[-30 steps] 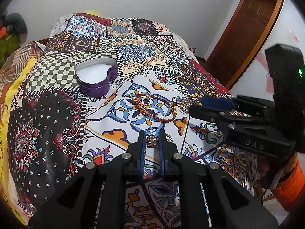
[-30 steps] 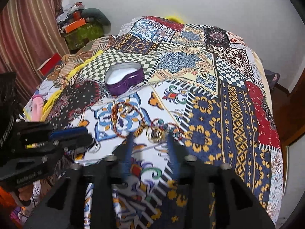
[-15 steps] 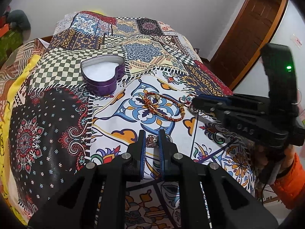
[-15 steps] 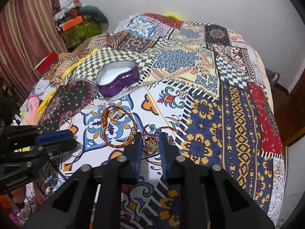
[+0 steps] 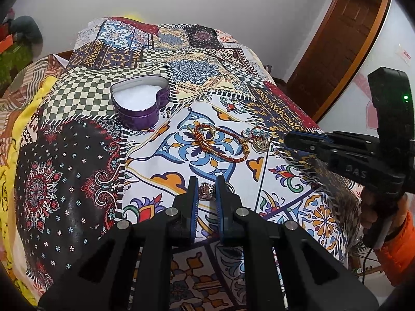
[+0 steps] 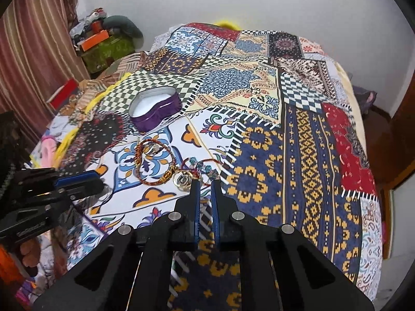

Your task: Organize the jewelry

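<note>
I'm holding the left tool nearly closed, gripping a ring btwn its tips, just above the bed. My right tool is sitting nearly closed w/ nothing visible inside, tips just beside the gold ring and beaded bracelet. Purple heart box is lying well beyond both.

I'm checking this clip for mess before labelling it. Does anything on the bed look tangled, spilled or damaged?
Nothing looks spilled or broken. The red-and-gold braided cord bracelet lies loosely looped over a thin gold ring, and the teal-beaded red string overlaps the gold coiled piece. The open purple heart-shaped tin stands upright on the patchwork bedspread.
</note>
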Available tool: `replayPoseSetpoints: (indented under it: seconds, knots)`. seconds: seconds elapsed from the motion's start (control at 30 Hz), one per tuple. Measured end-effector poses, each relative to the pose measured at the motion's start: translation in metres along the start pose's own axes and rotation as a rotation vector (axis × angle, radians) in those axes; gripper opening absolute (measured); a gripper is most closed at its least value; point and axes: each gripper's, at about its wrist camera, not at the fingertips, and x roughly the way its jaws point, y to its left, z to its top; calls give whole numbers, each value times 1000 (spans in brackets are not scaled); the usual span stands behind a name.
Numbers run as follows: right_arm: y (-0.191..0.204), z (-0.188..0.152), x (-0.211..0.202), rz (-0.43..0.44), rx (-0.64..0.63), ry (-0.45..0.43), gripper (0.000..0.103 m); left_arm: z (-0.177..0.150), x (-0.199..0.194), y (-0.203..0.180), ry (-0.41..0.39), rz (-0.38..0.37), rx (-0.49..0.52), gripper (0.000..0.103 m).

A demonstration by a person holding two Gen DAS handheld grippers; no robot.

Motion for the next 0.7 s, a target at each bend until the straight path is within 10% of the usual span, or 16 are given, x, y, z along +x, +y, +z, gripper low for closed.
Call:
replayPoseSetpoints:
  seconds: [0.2,0.37,0.7]
  knots:
    - [14,4,-2,30,-43,-3,36,-1,1,-1,0,-1,-6,11]
    - [24,11,18,16,-92,16,37,-1,0,0,0,-1,-7,11]
    - [20,10,28,-28,-103,28,6,1,2,7,-1,12,-16,11]
